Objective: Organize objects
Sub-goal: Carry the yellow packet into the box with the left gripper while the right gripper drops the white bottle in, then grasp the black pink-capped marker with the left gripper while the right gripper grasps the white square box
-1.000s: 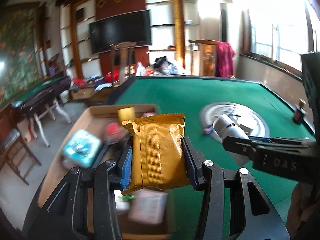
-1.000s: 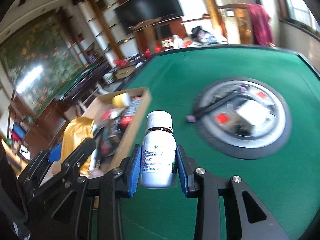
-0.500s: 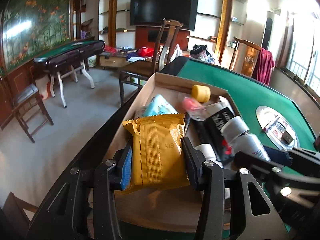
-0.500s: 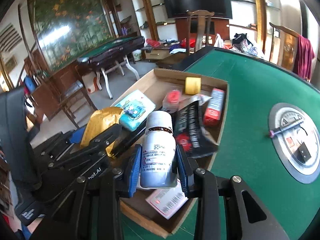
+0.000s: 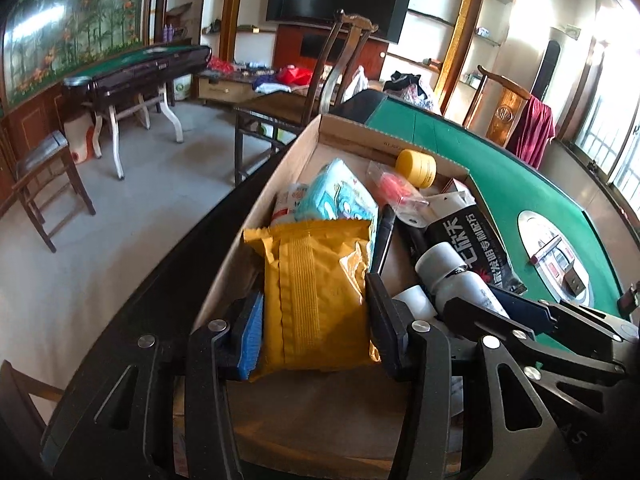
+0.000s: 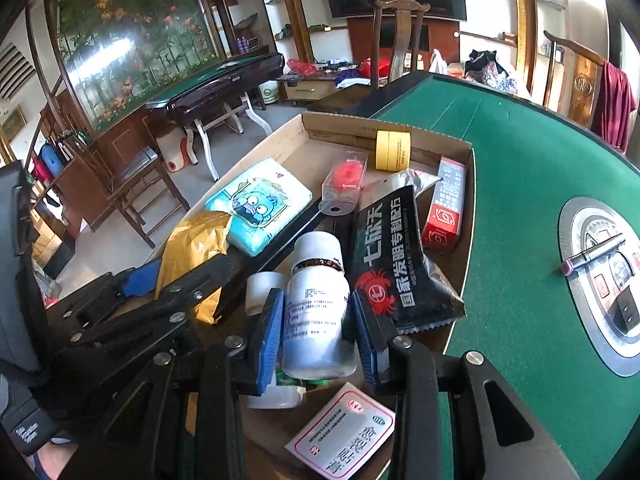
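A cardboard box (image 5: 256,220) sits on the left edge of the green table (image 6: 520,200). My left gripper (image 5: 314,320) has a yellow packet (image 5: 316,292) upright between its pads, low over the near end of the box; its jaws are opening and both pads still touch the packet. Just to its right, my right gripper (image 6: 316,320) is shut on a white pill bottle (image 6: 316,312), also down inside the box (image 6: 280,136). A second white bottle (image 6: 266,292) lies beside it.
The box holds a blue tissue pack (image 6: 260,204), a black snack bag (image 6: 396,264), a red carton (image 6: 446,208), a yellow jar (image 6: 394,150), a red item in a clear case (image 6: 346,178) and a white sachet (image 6: 344,436). A pen (image 6: 592,254) lies on the table's round centre panel (image 6: 576,320).
Both grippers swung left from over the green felt to over the cardboard box and sank into it, carrying the yellow packet and the white bottle.
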A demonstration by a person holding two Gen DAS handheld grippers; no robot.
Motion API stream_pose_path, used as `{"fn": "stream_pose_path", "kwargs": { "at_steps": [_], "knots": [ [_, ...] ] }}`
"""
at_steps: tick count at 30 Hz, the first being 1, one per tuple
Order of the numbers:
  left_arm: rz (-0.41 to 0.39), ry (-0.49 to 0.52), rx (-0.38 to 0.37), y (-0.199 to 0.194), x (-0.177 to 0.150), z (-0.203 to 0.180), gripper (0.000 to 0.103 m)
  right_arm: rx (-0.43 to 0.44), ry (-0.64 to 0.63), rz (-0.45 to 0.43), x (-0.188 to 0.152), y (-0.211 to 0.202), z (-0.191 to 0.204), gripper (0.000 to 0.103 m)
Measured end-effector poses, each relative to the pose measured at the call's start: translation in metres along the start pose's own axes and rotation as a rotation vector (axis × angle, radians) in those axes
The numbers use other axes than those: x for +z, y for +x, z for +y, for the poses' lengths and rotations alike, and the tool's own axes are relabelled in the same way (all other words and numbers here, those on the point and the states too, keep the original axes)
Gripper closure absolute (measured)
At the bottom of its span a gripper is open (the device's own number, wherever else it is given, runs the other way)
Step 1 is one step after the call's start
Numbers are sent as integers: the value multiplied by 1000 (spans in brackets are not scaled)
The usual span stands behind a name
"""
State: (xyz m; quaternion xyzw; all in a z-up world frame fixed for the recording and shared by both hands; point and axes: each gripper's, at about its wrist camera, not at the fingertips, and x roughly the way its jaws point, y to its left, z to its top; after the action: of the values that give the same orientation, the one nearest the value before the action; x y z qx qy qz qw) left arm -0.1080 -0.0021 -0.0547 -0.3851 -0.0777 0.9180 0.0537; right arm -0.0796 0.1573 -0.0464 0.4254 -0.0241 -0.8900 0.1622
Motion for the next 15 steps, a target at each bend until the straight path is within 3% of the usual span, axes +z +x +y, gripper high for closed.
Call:
{"fn": "stream_pose_path", "kwargs": {
  "at_steps": [8, 15],
  "knots": [
    [-39, 11, 4, -11, 0, -7, 50, 45, 75, -54, -3, -35, -24, 68],
    [-113, 90, 25, -38, 2, -31, 45, -34, 221, -120, -16, -82, -109, 68]
  ]
}}
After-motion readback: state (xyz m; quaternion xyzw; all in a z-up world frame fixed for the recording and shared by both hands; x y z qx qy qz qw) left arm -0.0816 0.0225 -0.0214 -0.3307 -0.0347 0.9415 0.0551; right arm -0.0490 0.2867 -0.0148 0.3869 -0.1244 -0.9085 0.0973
